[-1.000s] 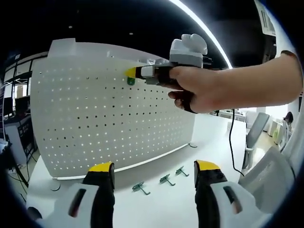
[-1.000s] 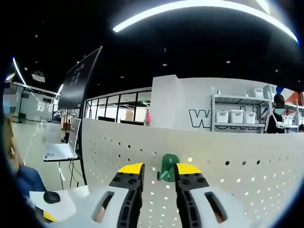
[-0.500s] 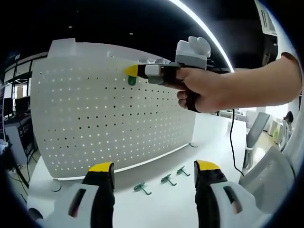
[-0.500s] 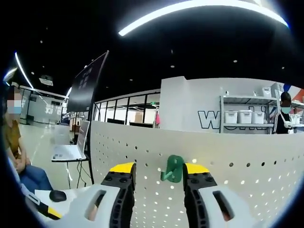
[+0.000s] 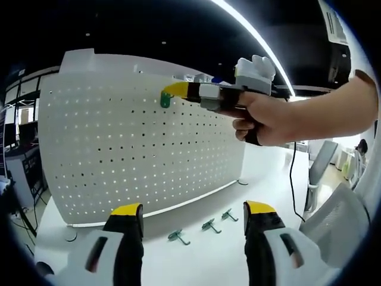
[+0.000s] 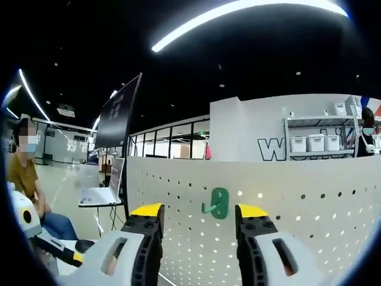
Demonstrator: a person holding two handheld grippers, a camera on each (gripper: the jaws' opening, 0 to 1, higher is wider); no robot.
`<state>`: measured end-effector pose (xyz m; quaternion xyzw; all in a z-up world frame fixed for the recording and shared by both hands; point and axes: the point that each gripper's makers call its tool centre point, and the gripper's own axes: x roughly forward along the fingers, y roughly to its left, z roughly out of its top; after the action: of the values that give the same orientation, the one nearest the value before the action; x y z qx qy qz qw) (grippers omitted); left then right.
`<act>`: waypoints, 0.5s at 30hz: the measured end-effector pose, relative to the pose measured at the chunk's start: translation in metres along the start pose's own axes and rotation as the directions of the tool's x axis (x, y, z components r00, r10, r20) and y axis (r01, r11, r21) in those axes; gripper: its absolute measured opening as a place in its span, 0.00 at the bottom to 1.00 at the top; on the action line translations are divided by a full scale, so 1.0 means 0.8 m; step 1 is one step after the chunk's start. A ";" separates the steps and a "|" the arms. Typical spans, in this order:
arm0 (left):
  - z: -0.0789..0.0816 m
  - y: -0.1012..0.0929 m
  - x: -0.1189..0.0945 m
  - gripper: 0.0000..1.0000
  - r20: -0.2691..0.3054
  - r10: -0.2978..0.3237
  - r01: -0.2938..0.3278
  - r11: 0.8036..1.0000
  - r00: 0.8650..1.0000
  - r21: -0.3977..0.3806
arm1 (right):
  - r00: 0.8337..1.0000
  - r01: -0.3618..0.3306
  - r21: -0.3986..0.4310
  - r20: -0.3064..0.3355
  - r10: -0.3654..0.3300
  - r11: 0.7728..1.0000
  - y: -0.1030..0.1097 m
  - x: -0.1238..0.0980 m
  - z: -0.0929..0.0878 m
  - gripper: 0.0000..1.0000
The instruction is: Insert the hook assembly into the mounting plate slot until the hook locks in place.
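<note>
The white pegboard mounting plate [image 5: 119, 149] stands upright on the table. A green hook [image 5: 165, 100] sits in a hole near its top edge, also seen as the green hook [image 6: 218, 202] on the plate [image 6: 309, 196]. A hand holds my right gripper [image 5: 177, 90] just right of the hook, its yellow tips a little off it. From its own camera, the right gripper [image 6: 199, 210] is open with the hook beyond the gap, untouched. My left gripper [image 5: 193, 210] is open and low in front of the plate, holding nothing.
Three spare green hooks [image 5: 208, 225] lie on the white table [image 5: 262, 173] below the plate. A black cable [image 5: 291, 179] and office chairs [image 5: 324, 161] are to the right. Behind the plate are a seated person [image 6: 25, 179], a laptop [image 6: 98, 195] and shelves with bins [image 6: 312, 143].
My right gripper's jaws have spread wider and drawn back from the green hook, which stays on the plate. The left gripper has not moved.
</note>
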<state>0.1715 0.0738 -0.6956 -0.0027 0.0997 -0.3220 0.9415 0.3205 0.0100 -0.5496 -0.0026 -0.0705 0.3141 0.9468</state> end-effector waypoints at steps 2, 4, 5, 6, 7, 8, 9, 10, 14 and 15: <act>0.000 0.000 0.000 0.70 0.000 -0.001 0.001 1.000 1.000 -0.001 | 1.000 -0.009 0.002 0.000 0.009 1.000 0.002 0.000 0.000 0.47; 0.000 0.000 0.000 0.70 0.000 0.001 -0.001 1.000 1.000 0.002 | 1.000 -0.013 0.005 0.001 0.013 1.000 0.003 0.001 0.001 0.47; 0.000 0.000 -0.001 0.71 0.000 0.000 0.000 1.000 1.000 0.000 | 1.000 -0.016 0.006 0.003 0.016 1.000 0.003 0.000 0.001 0.47; 0.001 0.000 -0.001 0.71 0.000 0.001 -0.001 1.000 1.000 0.002 | 1.000 -0.019 0.004 0.002 0.019 1.000 0.004 -0.001 0.001 0.47; 0.001 0.000 -0.001 0.70 0.000 0.001 -0.001 1.000 1.000 0.003 | 1.000 -0.021 0.004 0.000 0.021 1.000 0.004 -0.002 0.001 0.47; 0.001 0.001 -0.001 0.70 0.001 0.001 -0.001 1.000 1.000 0.003 | 1.000 -0.025 0.007 -0.002 0.025 1.000 0.004 -0.003 0.000 0.47; 0.001 0.001 -0.002 0.71 0.001 0.001 -0.001 1.000 1.000 0.002 | 1.000 -0.027 0.008 -0.002 0.027 1.000 0.005 -0.005 0.000 0.47; 0.001 0.001 -0.002 0.70 0.002 0.002 -0.002 1.000 1.000 0.004 | 1.000 -0.028 0.006 -0.003 0.028 1.000 0.005 -0.007 -0.001 0.47; 0.001 0.002 -0.001 0.71 0.003 0.003 -0.003 1.000 1.000 0.003 | 0.999 -0.033 0.011 -0.009 0.033 0.999 0.006 -0.016 -0.005 0.48; 0.002 0.002 -0.001 0.71 0.003 0.003 -0.003 1.000 1.000 0.005 | 0.999 -0.034 0.011 -0.012 0.034 0.999 0.006 -0.019 -0.006 0.48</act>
<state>0.1717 0.0754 -0.6941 -0.0008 0.0974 -0.3209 0.9421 0.3063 0.0050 -0.5567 -0.0009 -0.0628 0.3306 0.9417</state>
